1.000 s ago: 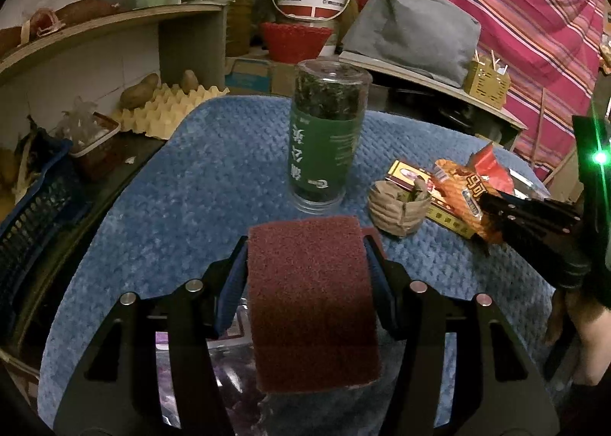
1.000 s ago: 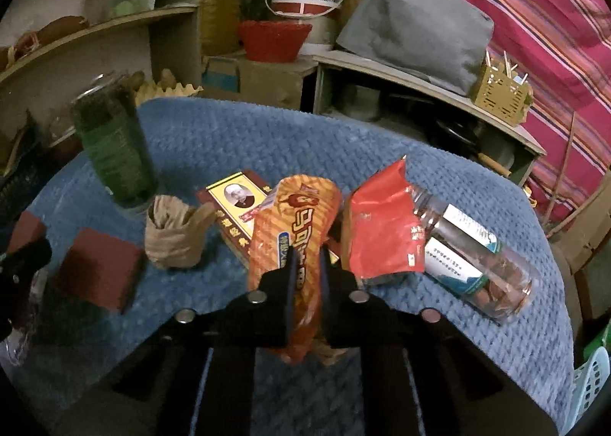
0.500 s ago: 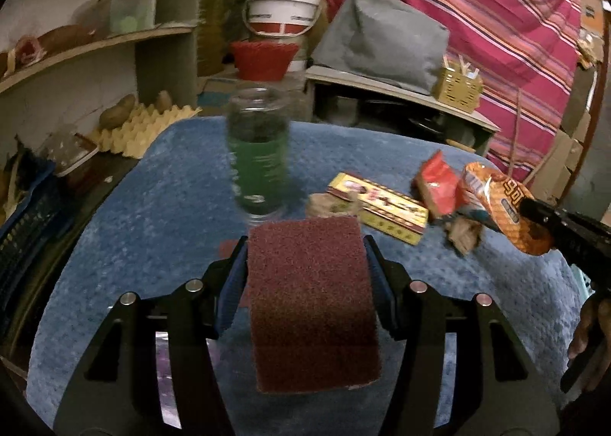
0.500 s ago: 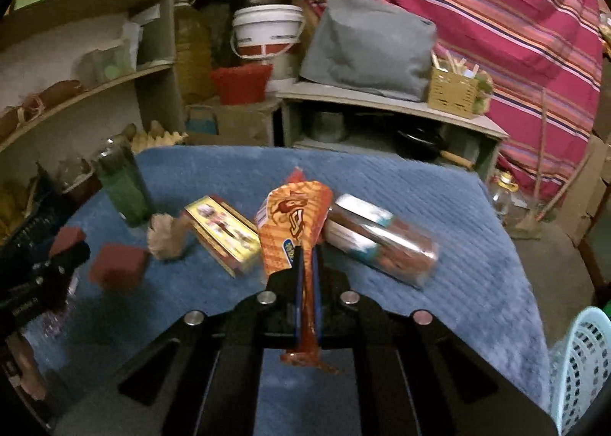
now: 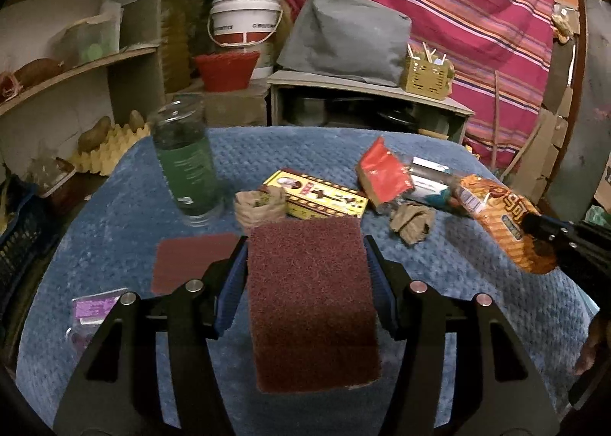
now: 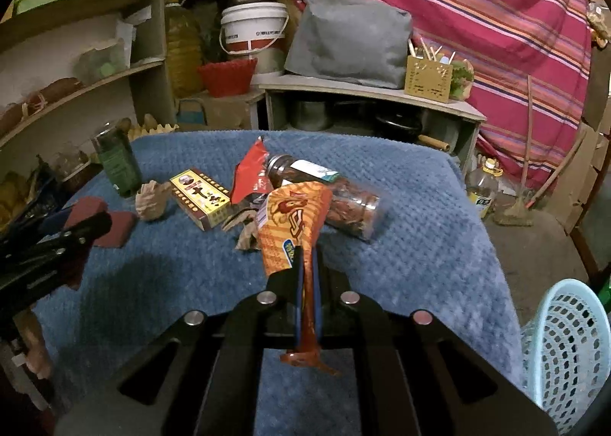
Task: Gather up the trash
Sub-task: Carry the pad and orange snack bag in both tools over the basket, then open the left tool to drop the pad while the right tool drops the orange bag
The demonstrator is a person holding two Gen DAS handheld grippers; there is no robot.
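My right gripper [image 6: 307,264] is shut on an orange snack wrapper [image 6: 292,222] and holds it above the blue-covered table [image 6: 420,230]; the wrapper also shows at the right of the left wrist view [image 5: 504,222]. My left gripper [image 5: 305,256] is shut on a dark red scouring pad [image 5: 311,294] held above the table. On the table lie a red wrapper [image 5: 382,172], two crumpled brown paper pieces [image 5: 412,222] [image 5: 259,207] and a yellow box [image 5: 324,199].
A light blue mesh basket [image 6: 569,344] stands on the floor at the table's right. A green jar [image 5: 187,165], a lying clear jar [image 6: 343,199], a second red pad [image 5: 191,260] and a purple packet [image 5: 91,310] are on the table. Shelves stand left.
Both grippers have pulled back and up from the table. The right one has lifted the orange wrapper off the pile and moved right, bringing the blue basket into view.
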